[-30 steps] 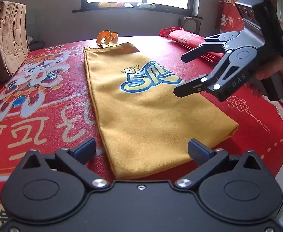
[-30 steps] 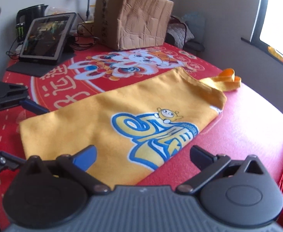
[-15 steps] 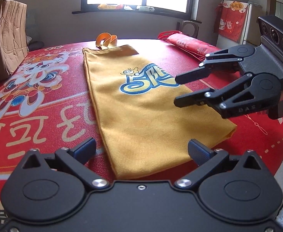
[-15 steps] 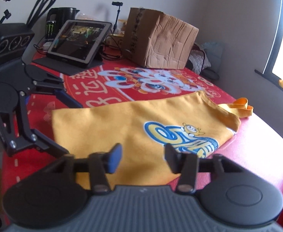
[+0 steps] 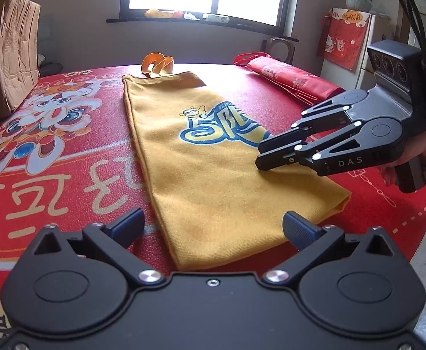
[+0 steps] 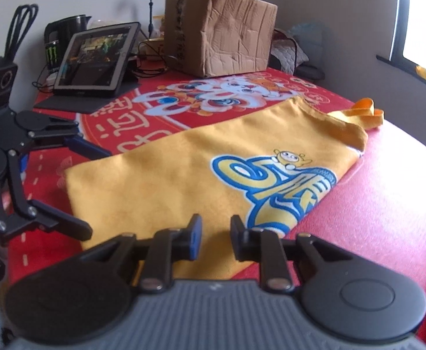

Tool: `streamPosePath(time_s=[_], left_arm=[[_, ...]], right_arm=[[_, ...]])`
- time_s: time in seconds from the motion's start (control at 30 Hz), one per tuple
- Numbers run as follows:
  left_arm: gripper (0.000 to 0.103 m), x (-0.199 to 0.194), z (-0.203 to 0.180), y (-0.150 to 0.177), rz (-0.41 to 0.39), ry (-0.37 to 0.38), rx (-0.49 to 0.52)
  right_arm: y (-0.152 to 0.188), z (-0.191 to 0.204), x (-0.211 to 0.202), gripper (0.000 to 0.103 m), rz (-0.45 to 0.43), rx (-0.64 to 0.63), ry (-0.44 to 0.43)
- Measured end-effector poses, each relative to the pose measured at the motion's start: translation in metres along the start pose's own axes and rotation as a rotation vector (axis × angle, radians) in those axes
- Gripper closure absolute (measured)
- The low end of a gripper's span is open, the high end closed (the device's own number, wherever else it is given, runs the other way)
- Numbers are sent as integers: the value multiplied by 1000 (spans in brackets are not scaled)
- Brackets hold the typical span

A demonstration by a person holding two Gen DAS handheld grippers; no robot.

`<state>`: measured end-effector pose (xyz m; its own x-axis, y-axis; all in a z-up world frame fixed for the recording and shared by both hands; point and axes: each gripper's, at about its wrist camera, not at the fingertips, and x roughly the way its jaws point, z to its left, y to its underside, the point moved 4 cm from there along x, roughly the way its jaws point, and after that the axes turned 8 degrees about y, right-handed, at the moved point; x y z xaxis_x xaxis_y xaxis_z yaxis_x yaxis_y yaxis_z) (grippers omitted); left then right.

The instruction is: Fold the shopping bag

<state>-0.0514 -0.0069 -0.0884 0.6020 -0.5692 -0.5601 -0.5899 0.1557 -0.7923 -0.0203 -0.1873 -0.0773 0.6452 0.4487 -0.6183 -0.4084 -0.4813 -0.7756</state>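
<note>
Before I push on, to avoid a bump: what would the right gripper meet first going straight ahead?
Most likely the yellow bag lying flat just ahead of the right gripper; height above the cloth is unclear.

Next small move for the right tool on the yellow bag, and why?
Probably ease the right tool down and close it on the yellow bag long edge. Its fingers sit narrowed just over the flat cloth, with a gap and nothing pinched; the left tool waits open at the bottom edge.

Left gripper [image 5: 213,227] hides the bag's [image 5: 213,175] near edge.
</note>
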Motion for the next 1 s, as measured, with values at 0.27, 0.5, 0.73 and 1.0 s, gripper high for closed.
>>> streamPosePath(time_s=[0.27, 0.5, 0.73, 1.0], left_arm=[[0, -40, -16, -27, -137, 223, -102], [1, -3, -21, -12, 10, 289, -179], [1, 2, -16, -6, 22, 243, -180], [1, 4, -23, -3, 29, 188, -87]], right_arm=[[2, -6, 1, 82, -4, 61, -17], [5, -5, 0, 82, -27, 71, -13], [3, -8, 1, 80, -23, 88, -31], [6, -12, -27, 76, -34, 74, -37]])
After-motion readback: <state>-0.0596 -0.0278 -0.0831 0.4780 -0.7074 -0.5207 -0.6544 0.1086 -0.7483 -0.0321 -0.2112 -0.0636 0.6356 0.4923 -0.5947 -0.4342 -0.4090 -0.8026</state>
